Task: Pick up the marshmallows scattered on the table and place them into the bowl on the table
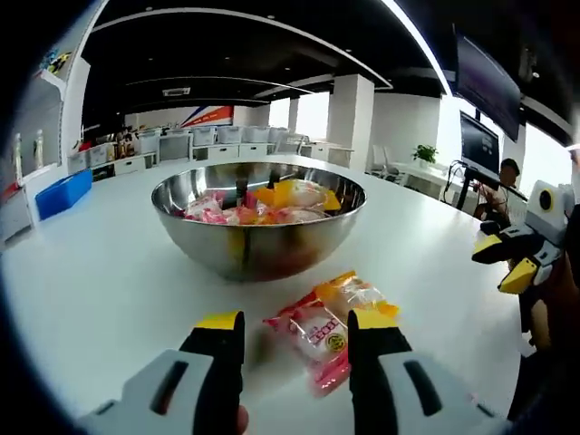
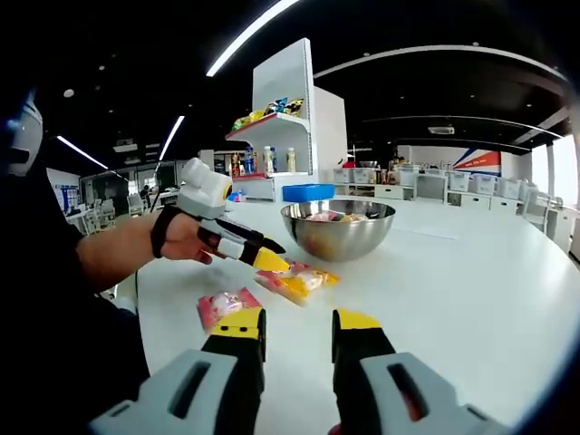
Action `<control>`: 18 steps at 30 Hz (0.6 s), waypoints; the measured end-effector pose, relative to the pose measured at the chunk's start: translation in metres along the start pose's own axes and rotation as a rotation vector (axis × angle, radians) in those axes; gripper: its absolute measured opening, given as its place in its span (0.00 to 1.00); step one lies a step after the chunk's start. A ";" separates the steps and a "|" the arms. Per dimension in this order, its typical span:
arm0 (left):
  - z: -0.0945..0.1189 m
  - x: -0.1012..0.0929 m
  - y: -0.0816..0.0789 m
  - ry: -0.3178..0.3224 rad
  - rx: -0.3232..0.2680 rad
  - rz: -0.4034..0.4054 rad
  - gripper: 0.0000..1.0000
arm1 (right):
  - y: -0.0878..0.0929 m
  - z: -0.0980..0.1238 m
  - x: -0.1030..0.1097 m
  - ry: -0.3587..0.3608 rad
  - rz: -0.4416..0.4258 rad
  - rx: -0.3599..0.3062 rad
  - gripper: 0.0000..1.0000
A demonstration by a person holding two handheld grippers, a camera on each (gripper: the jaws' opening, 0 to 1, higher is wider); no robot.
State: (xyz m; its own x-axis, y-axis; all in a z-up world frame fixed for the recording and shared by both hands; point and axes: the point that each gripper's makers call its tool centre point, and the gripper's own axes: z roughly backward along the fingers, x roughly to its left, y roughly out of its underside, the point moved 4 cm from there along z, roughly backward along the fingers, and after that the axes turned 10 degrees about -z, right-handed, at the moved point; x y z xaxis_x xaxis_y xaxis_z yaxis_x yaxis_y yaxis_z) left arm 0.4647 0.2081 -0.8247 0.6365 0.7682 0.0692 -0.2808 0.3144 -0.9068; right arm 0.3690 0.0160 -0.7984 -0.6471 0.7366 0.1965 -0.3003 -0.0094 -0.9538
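- Left tool (image 1: 297, 331) rises from the bottom of the left gripper view, its yellow-tipped jaws spread apart and gripping nothing; a pink packet lies on the counter between them. In the right gripper view the same tool (image 2: 263, 255) reaches in from the left of the frame, held in a person's hand (image 2: 186, 238), its tips just above the packets.
- Right tool (image 2: 299, 331) sits at the bottom of the right gripper view, jaws parted with nothing between them, only bare counter ahead. It also shows at the right edge of the left gripper view (image 1: 507, 263), jaws apart.
- White counter (image 1: 100, 272) spreads across the lower half of both views.
- Steel bowl (image 1: 258, 217) stands on the counter in the centre of the left gripper view, already holding pink, yellow and white marshmallow packets; in the right gripper view it stands just above centre (image 2: 337, 227).
- Pink marshmallow packet (image 1: 319, 343) lies just below the bowl, lower centre, touching a yellow marshmallow packet (image 1: 355, 292) on its upper right.
- In the right gripper view a separate pink packet (image 2: 227, 304) lies left of centre, near the yellow one (image 2: 304, 281).
- Blue bin (image 1: 63, 193) sits at the left edge.
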 end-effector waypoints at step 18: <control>-0.004 -0.012 0.003 0.002 0.019 -0.041 0.38 | 0.000 0.001 -0.004 0.000 -0.001 -0.003 0.29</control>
State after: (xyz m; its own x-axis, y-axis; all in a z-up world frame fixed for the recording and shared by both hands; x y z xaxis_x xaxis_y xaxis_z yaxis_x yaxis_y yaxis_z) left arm 0.4593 0.1978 -0.8299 0.6495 0.7530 0.1053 -0.2679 0.3563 -0.8951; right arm 0.3705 0.0128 -0.7992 -0.6467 0.7367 0.1977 -0.2988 -0.0063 -0.9543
